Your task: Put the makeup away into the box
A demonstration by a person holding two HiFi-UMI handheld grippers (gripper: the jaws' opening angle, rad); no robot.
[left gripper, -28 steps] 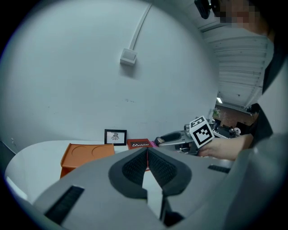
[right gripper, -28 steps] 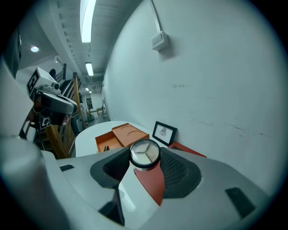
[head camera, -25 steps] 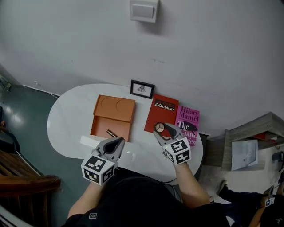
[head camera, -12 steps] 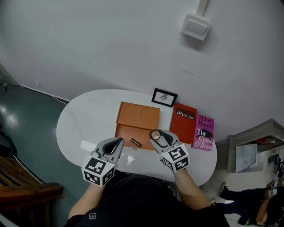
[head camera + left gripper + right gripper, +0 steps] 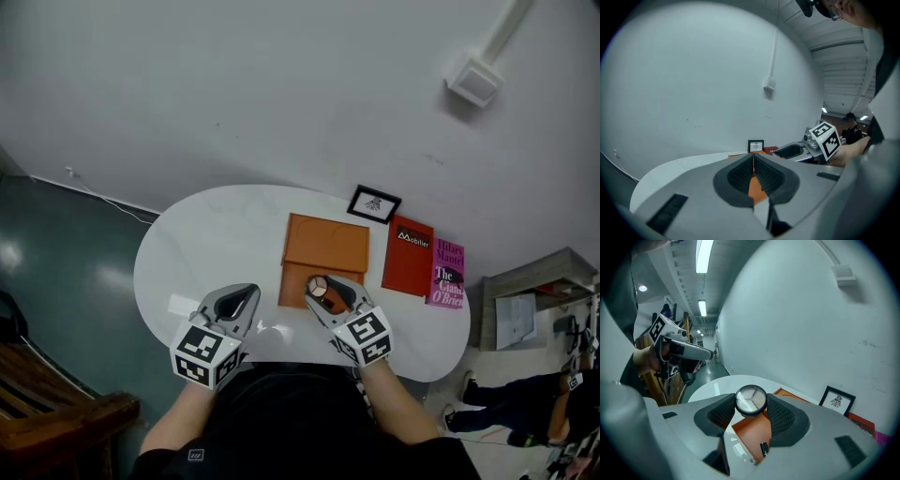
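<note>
With right gripper (image 5: 751,409), pinched round compact (image 5: 751,400) across its rim, box (image 5: 323,246) just below; likely light, slick, breakable; left gripper (image 5: 753,161) closed, empty.

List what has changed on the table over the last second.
The right gripper, shut on the round compact, has swung left from above the books to above the orange box's near edge. Nothing was taken or let go. The left gripper stayed shut and empty at the table's front; the box, the dark tube in it, the books and the picture frame kept their places.
</note>
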